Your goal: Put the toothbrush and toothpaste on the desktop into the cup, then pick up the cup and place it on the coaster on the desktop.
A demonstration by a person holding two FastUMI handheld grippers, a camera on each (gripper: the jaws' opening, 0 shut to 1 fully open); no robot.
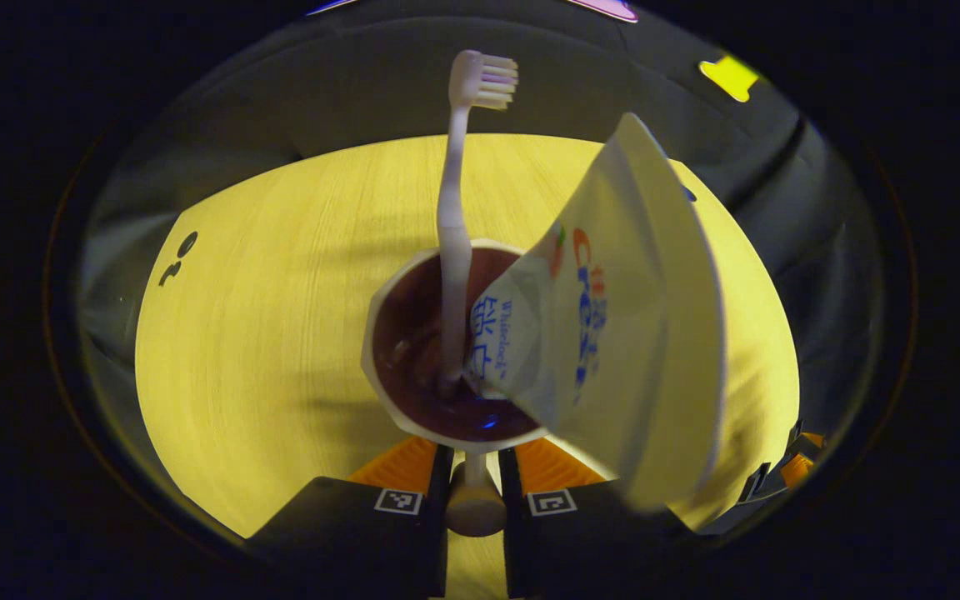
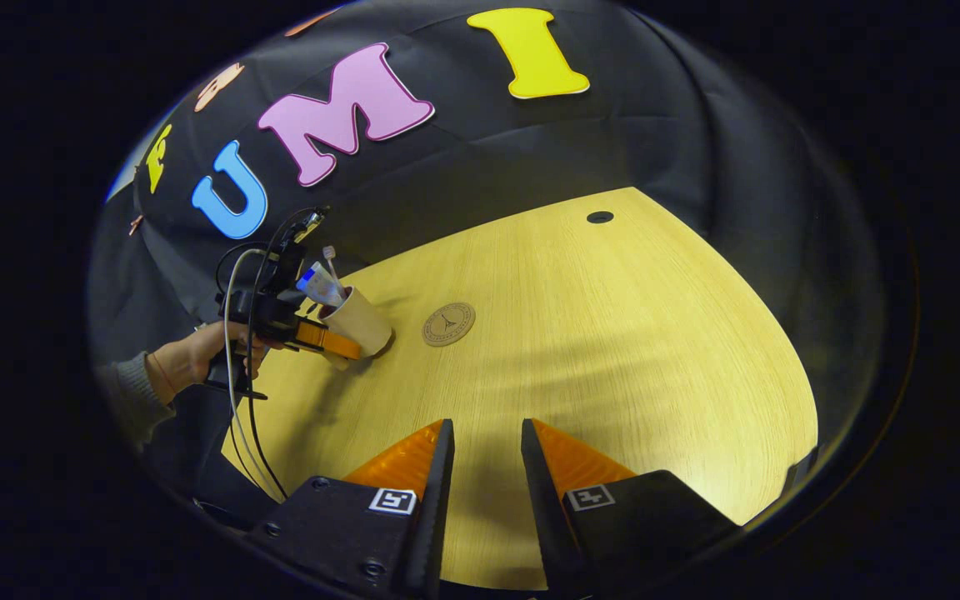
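— Where's the cup [image 2: 359, 321]?
— On the desk [image 2: 613, 350], left of the coaster [image 2: 448, 323], brush [image 1: 455, 225] and paste [image 1: 613, 317] inside. My left gripper [image 1: 475, 492] is clamped on its handle.
— The right gripper [image 2: 480, 467]?
— Fingers apart, holding nothing.

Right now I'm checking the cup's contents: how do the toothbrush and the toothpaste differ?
The toothbrush is thin and stands nearly upright, bristles on top; the toothpaste is a wide flat tube leaning to one side. The toothbrush is plain white; the toothpaste carries coloured print. Both stand in the cup, which the left gripper holds by its handle.
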